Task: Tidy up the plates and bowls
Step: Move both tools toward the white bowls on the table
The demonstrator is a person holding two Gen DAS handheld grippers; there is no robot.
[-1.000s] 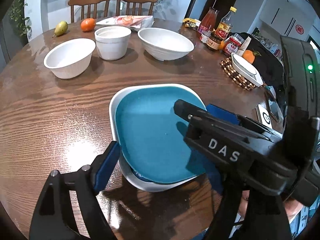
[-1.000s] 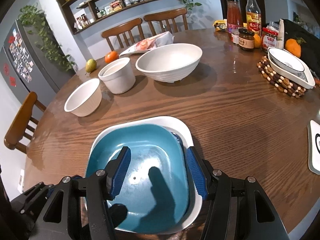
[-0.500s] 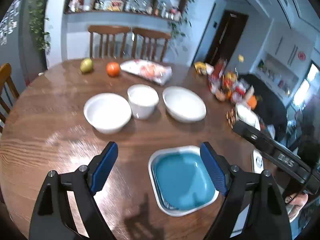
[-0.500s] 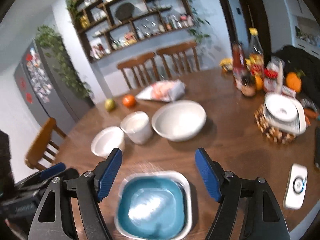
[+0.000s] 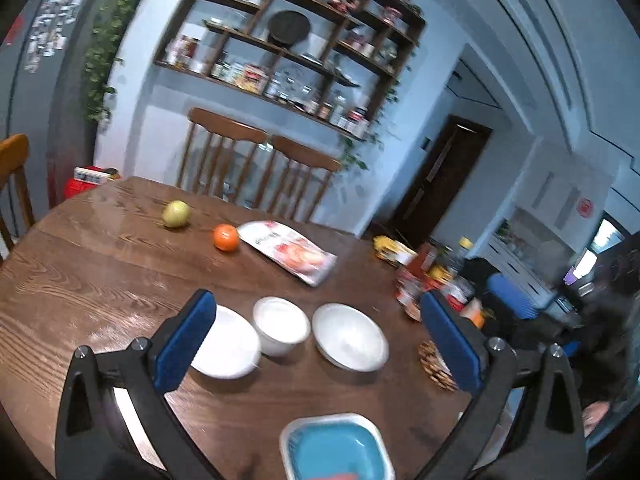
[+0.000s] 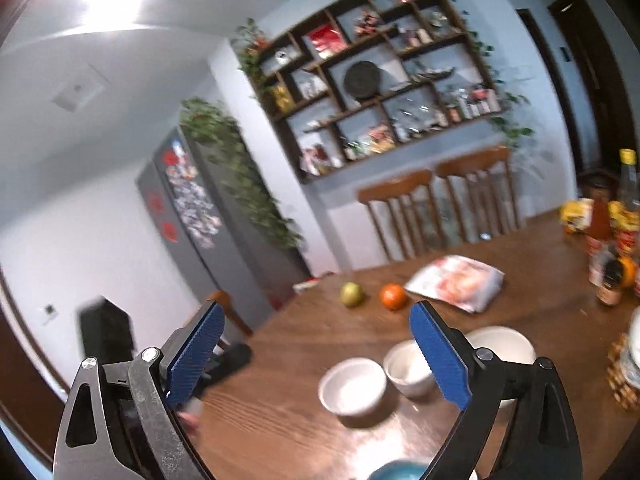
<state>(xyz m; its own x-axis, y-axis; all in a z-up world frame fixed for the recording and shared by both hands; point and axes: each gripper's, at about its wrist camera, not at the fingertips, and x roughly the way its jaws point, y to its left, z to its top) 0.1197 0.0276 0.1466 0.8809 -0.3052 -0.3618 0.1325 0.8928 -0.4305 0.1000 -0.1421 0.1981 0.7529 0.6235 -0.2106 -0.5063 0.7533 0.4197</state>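
Both hand-held grippers, left (image 5: 316, 344) and right (image 6: 316, 356), have just been opening; jaws stand wide, nothing between them. Blue plate (image 5: 336, 452) lies on the counter (image 5: 100, 280), nearer than three white bowls (image 5: 350, 336).

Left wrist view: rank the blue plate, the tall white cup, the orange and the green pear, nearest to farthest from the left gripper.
From the left gripper:
1. Blue plate, bottom edge, lying in a white dish.
2. Tall white cup, mid-table between two white bowls.
3. Orange, far side, beside the snack packet.
4. Green pear, farthest, left of the orange.
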